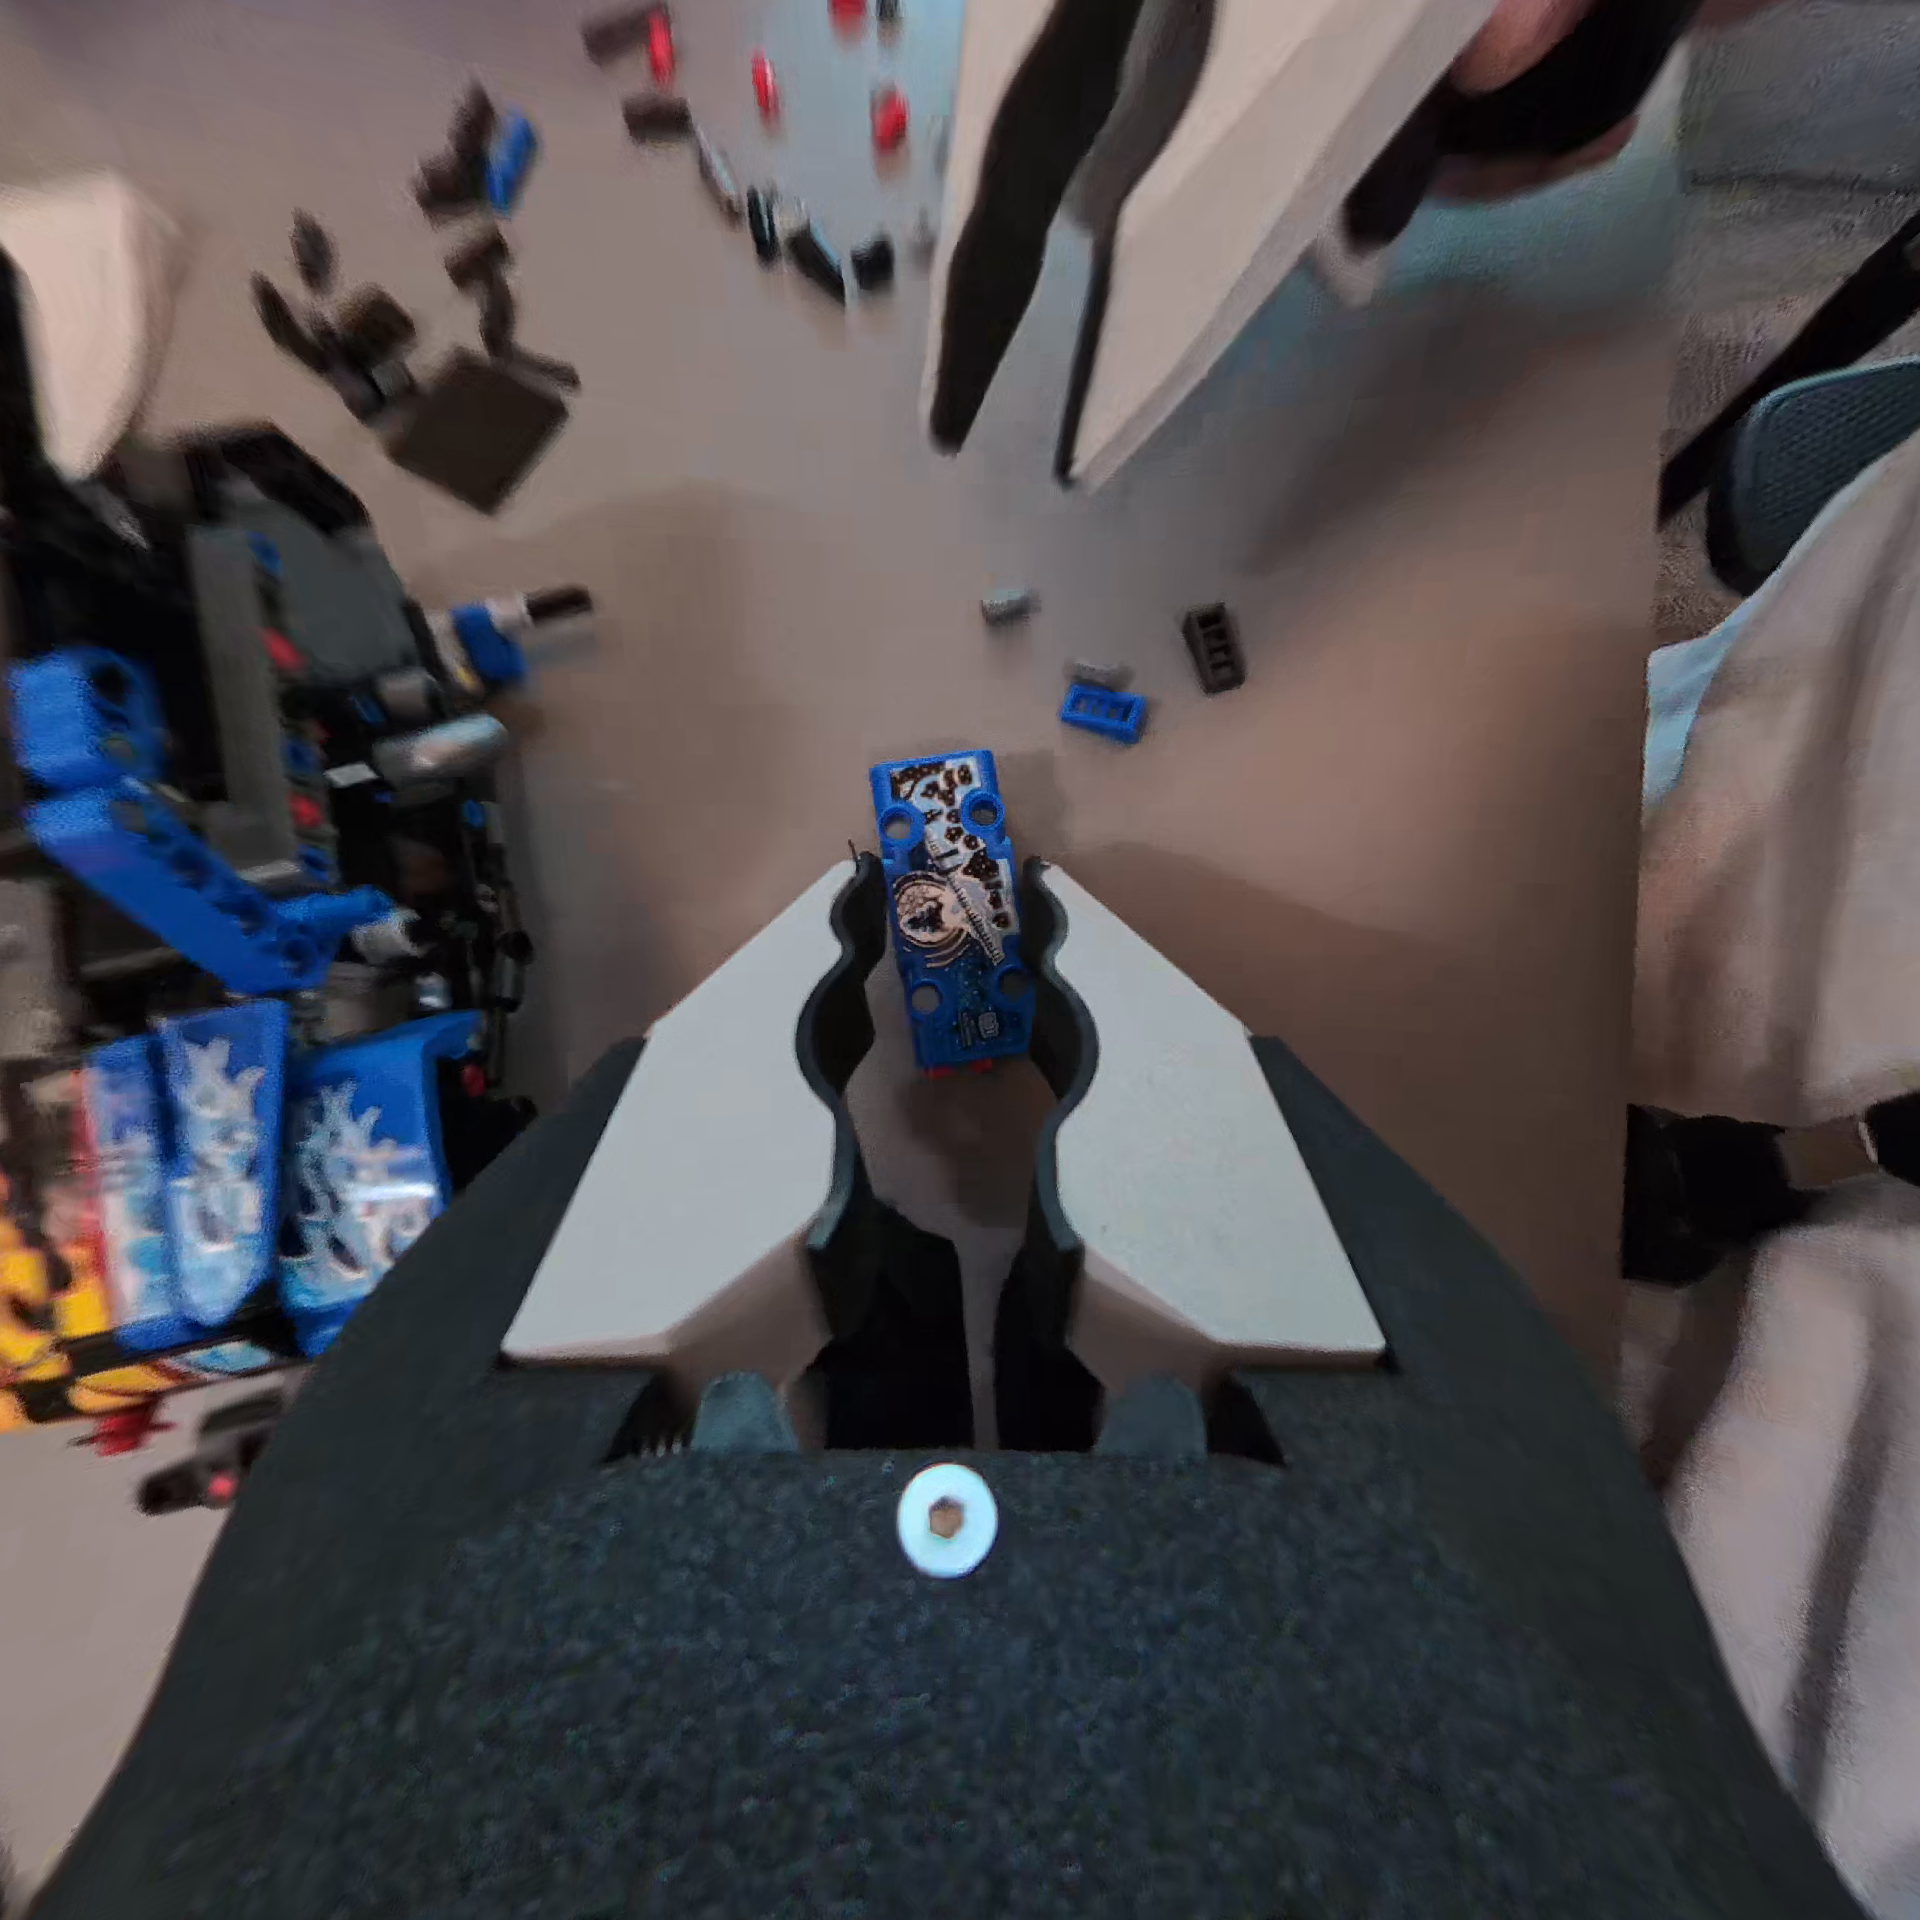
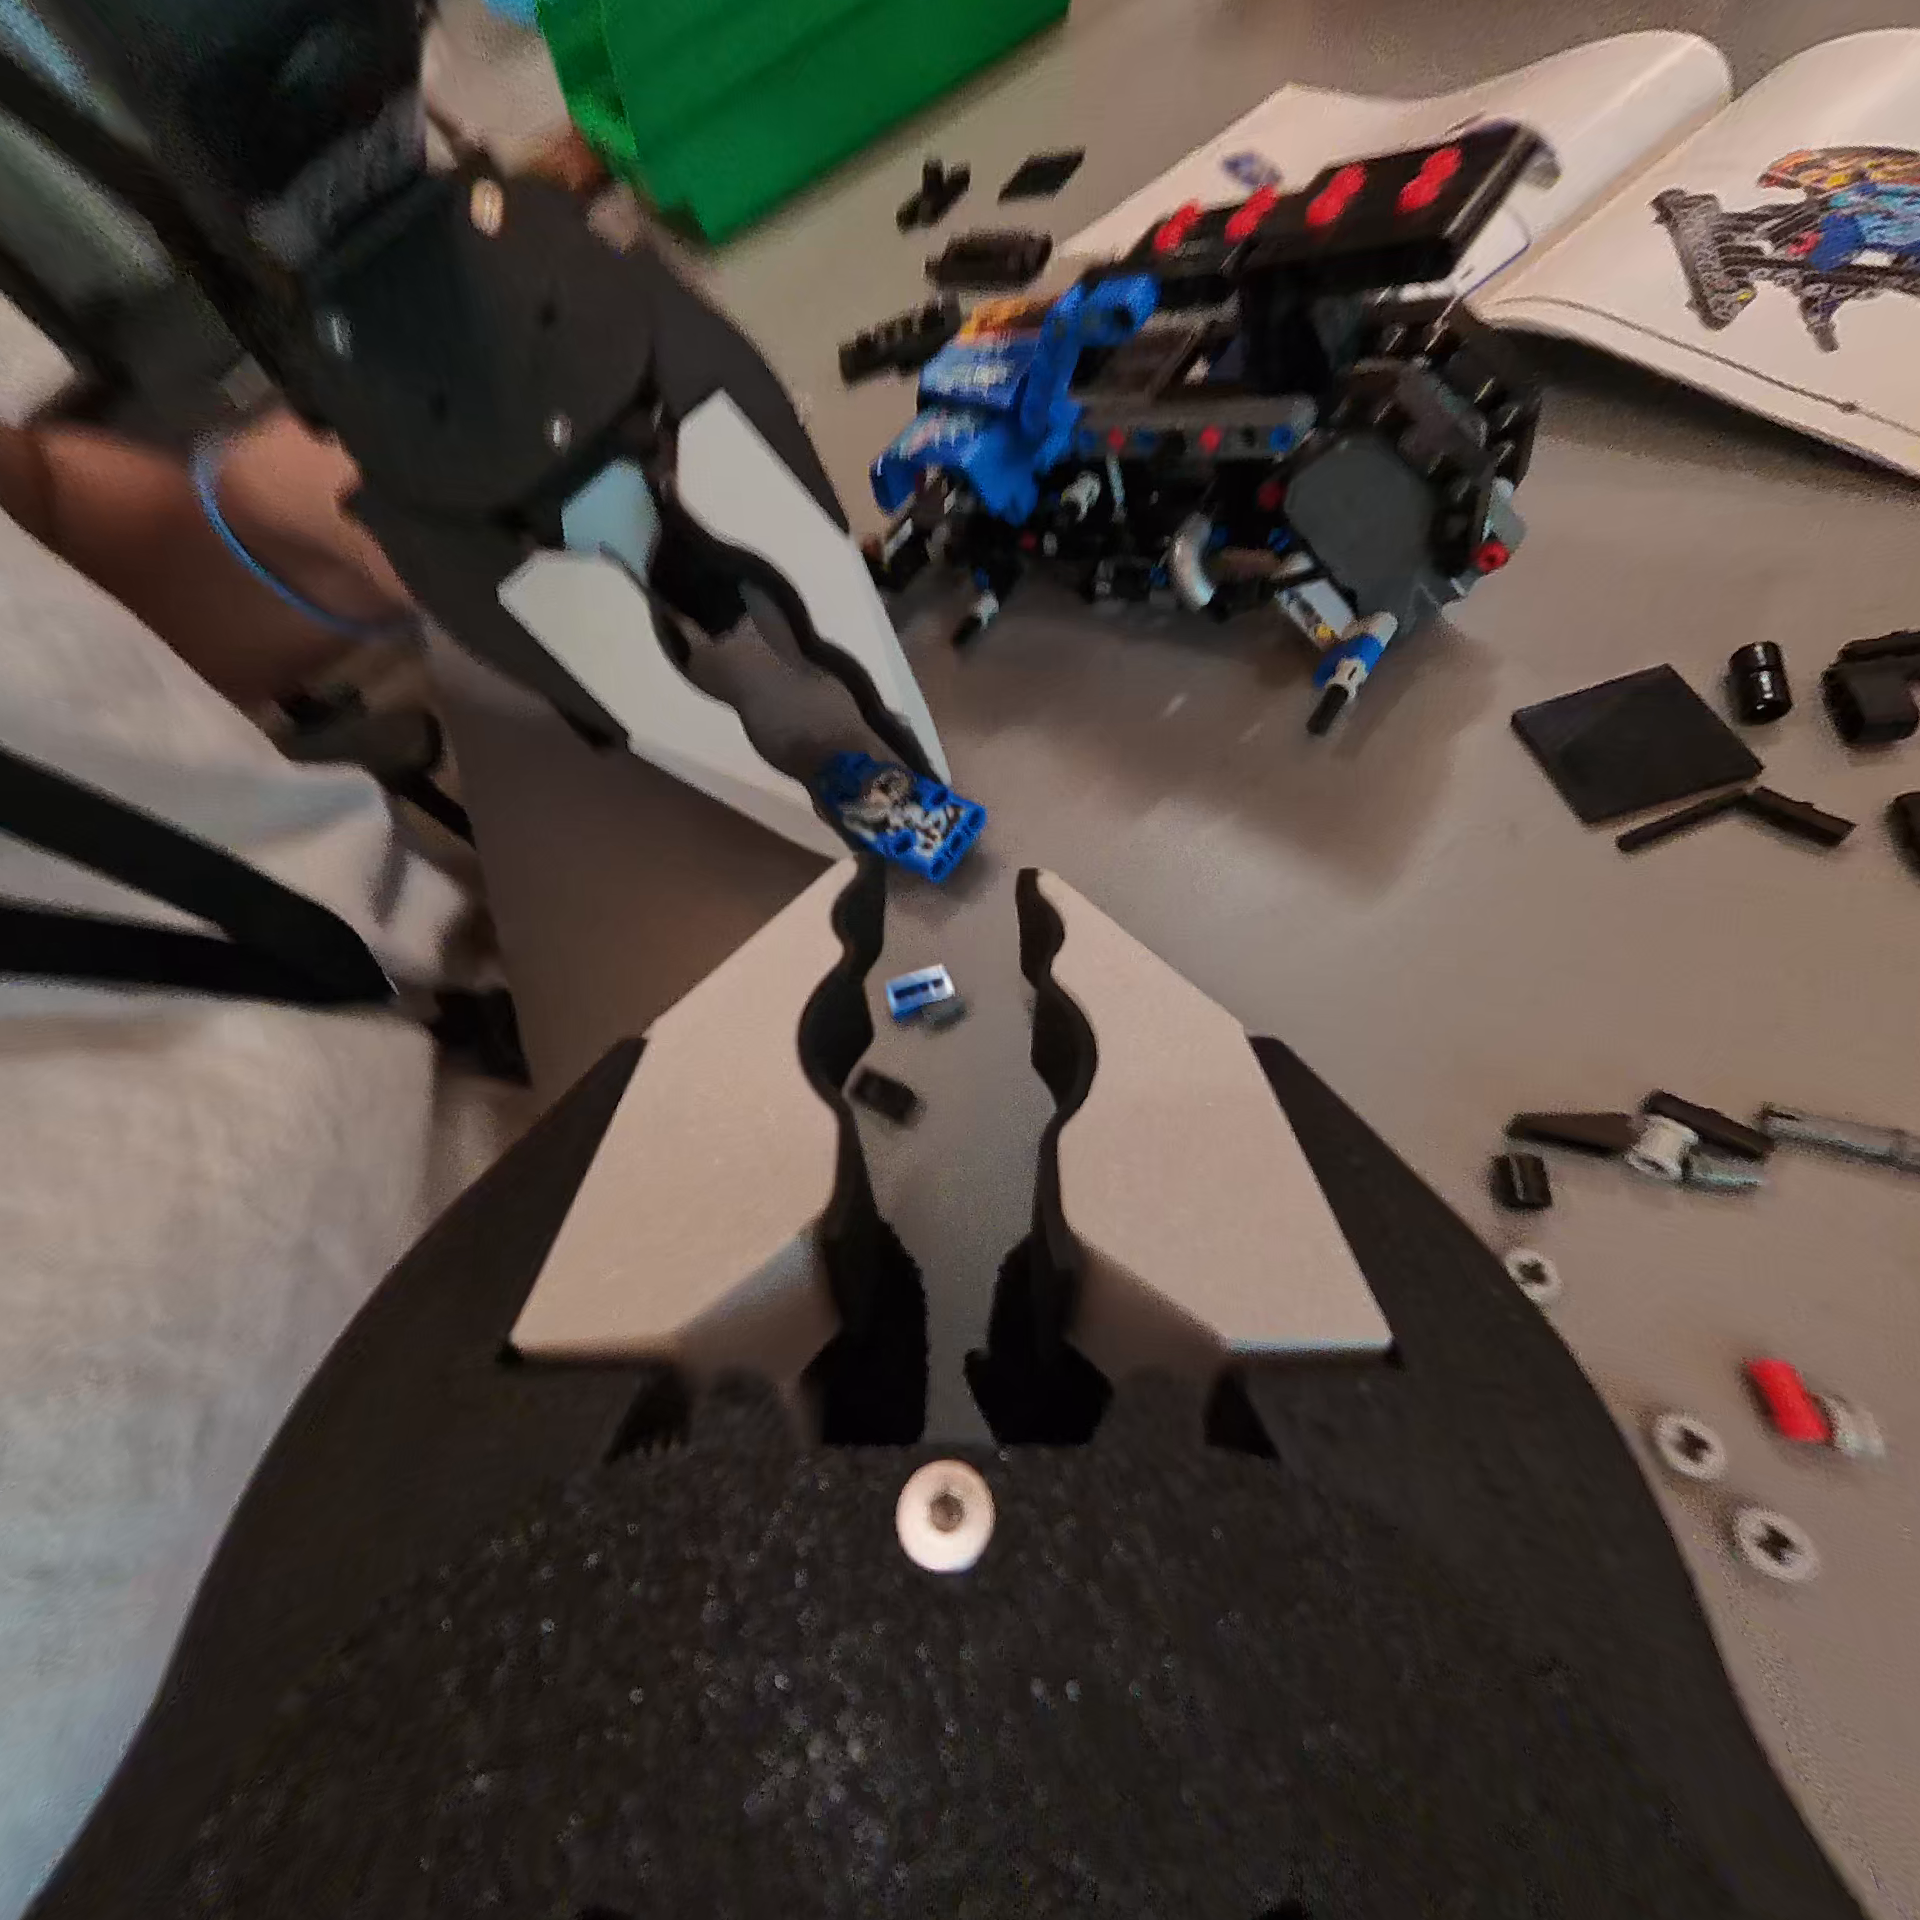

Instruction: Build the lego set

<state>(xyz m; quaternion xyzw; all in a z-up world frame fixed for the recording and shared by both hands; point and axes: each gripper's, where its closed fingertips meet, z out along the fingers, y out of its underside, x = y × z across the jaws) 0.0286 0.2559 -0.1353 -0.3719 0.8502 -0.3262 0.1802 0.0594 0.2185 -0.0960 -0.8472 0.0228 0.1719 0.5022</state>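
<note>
My left gripper [image 1: 945, 873] is shut on a blue printed panel [image 1: 948, 914], which stands lengthwise between its fingertips just above the tan table [image 1: 779, 644]. In the right wrist view this gripper [image 2: 888, 816] comes in from the upper left with the panel [image 2: 920, 831] at its tip. My right gripper [image 2: 945, 883] is open and empty, and points at the panel from close by. It shows at the top of the left wrist view [image 1: 1003, 452]. The half-built blue and black vehicle [image 2: 1195, 436] lies on its side beyond; it also shows at the left [image 1: 260, 779].
A small blue plate [image 2: 920, 992] and a black piece [image 2: 883, 1096] lie between my right fingers. Black parts [image 2: 1636, 743], a red piece [image 2: 1782, 1397], an open instruction booklet [image 2: 1714, 260] and a green bag [image 2: 790, 94] surround the vehicle. A person's clothing [image 1: 1787, 935] is beside the table.
</note>
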